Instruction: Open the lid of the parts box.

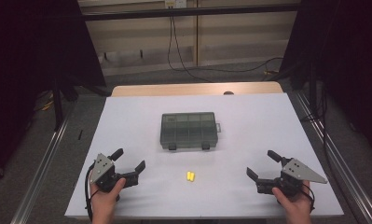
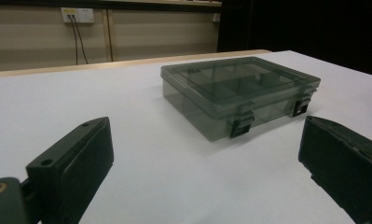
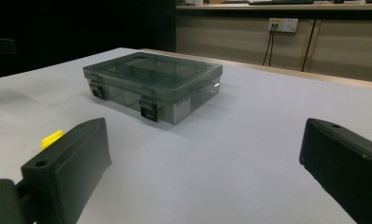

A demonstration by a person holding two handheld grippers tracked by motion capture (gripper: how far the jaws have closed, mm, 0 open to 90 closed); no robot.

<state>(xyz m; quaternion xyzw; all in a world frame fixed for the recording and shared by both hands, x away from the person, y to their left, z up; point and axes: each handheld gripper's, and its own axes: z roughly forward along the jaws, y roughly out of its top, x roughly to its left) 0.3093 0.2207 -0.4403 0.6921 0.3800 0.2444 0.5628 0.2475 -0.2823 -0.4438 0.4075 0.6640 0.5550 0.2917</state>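
- Pale panelled walls with a socket and hanging cables stand behind the white desk (image 1: pixel 127 121), with dark curtains at either side.
- On the desk lies a smoky translucent compartment box (image 1: pixel 189 130), its lid shut and its two dark latches on the side facing the person.
- Two small yellow pieces (image 1: pixel 190 176) lie touching each other on the desk, in front of the box on the person's side, roughly level with both tongs.
- The left tongs (image 1: pixel 129 159) rest low near the desk's near edge, held in the person's left hand (image 1: pixel 105 196), well to the left of the box; their jaws stand wide apart with nothing between them.
- The right tongs (image 1: pixel 263 163) sit well to the right of the box, held in the right hand (image 1: pixel 295 203), jaws likewise spread and empty.
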